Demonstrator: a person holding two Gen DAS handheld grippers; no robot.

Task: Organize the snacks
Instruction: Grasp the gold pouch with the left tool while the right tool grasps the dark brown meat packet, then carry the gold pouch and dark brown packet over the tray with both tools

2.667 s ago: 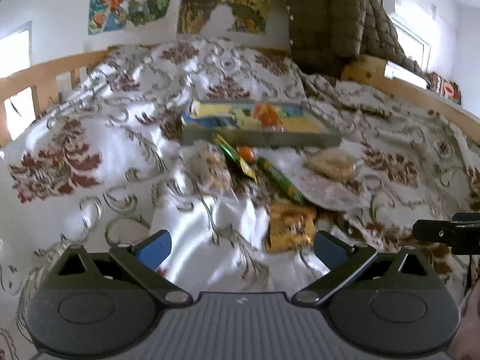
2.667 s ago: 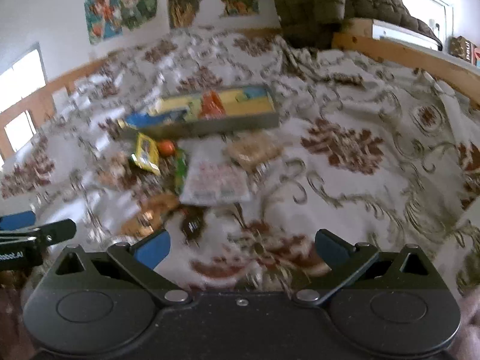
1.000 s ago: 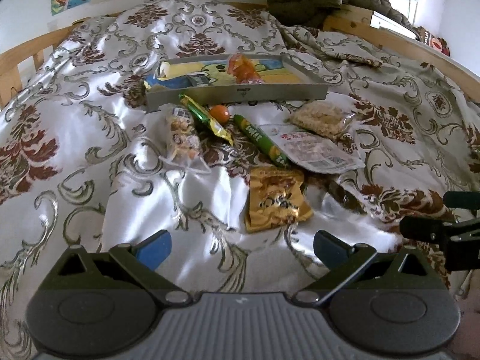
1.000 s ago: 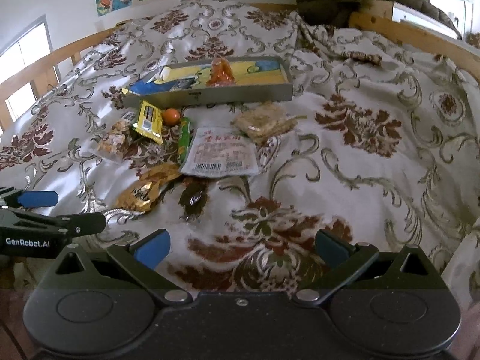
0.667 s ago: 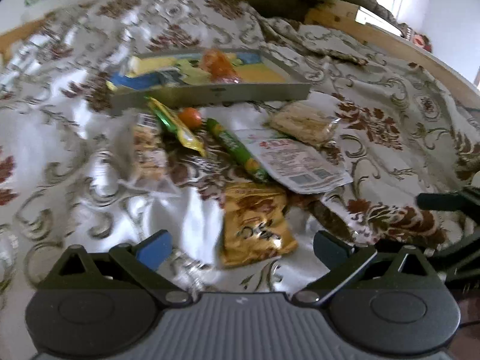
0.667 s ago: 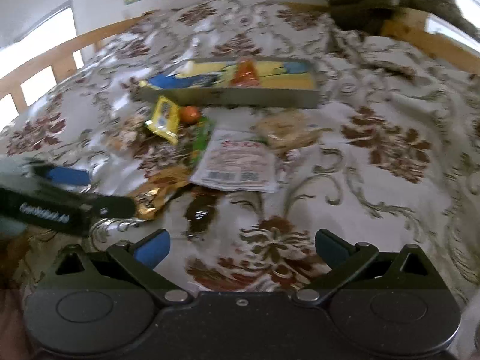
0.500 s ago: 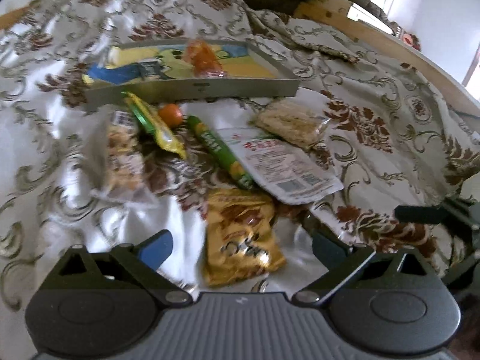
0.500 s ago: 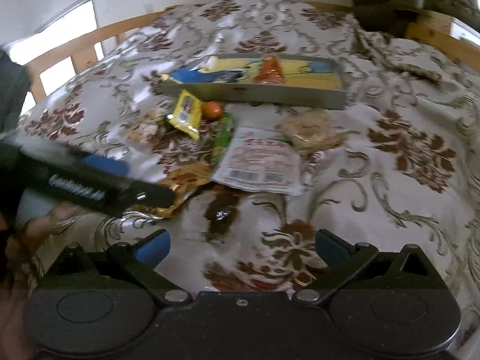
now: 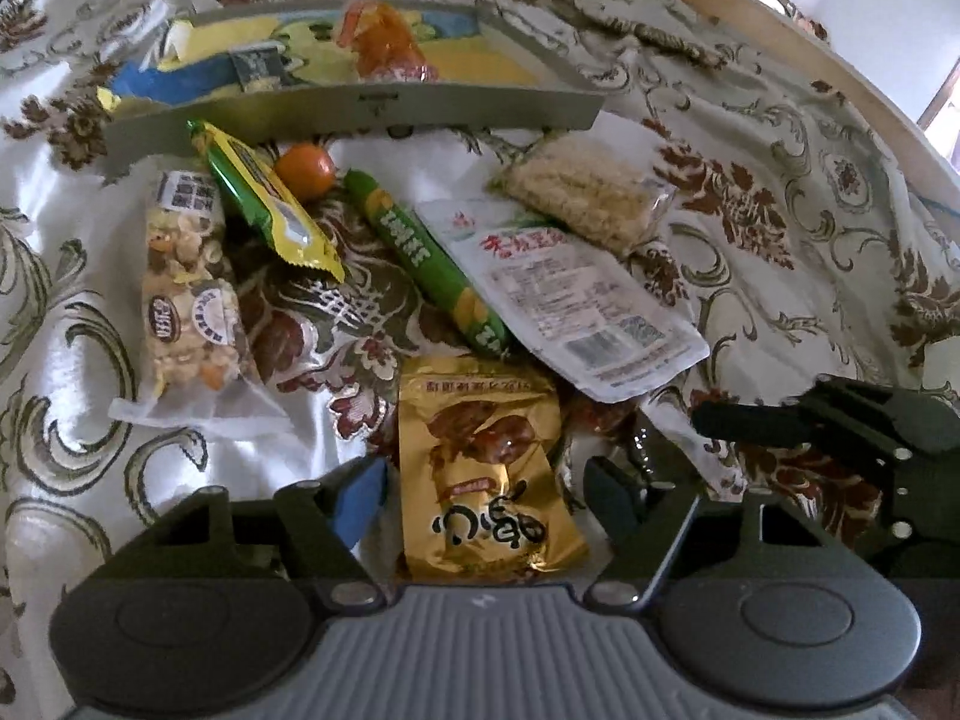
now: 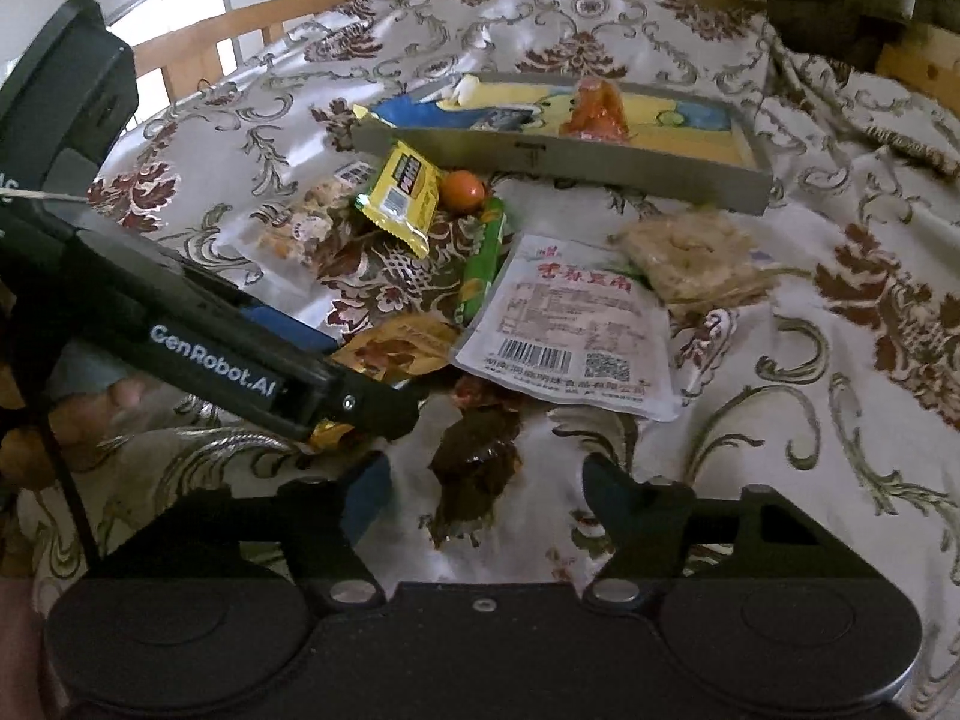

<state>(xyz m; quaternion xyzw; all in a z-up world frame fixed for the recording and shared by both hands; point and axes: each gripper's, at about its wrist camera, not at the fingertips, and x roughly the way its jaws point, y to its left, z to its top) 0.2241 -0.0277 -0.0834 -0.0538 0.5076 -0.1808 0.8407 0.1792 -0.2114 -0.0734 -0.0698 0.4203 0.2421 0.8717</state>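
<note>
Loose snacks lie on a patterned bedspread in front of a grey tray (image 9: 372, 105) that holds an orange packet (image 9: 384, 51). My left gripper (image 9: 483, 495) hangs over a gold packet (image 9: 486, 468), which lies between its closing jaws; the pads are not pressing on it. My right gripper (image 10: 486, 495) is closing around a dark brown packet (image 10: 477, 468), with a gap on each side. In the right wrist view the left gripper (image 10: 360, 402) reaches in from the left over the gold packet (image 10: 399, 348), and the tray (image 10: 540, 162) lies behind.
Between the grippers and the tray lie a nut bag (image 9: 186, 294), a green-yellow bar (image 9: 264, 204), an orange ball (image 9: 306, 171), a green stick (image 9: 432, 264), a white packet (image 9: 558, 288) and a puffed-rice packet (image 9: 582, 192). A wooden bed rail (image 10: 198, 54) runs behind.
Both grippers have come down and forward over the snacks and their jaws have narrowed. The gold packet now lies between the left fingers, the dark packet between the right.
</note>
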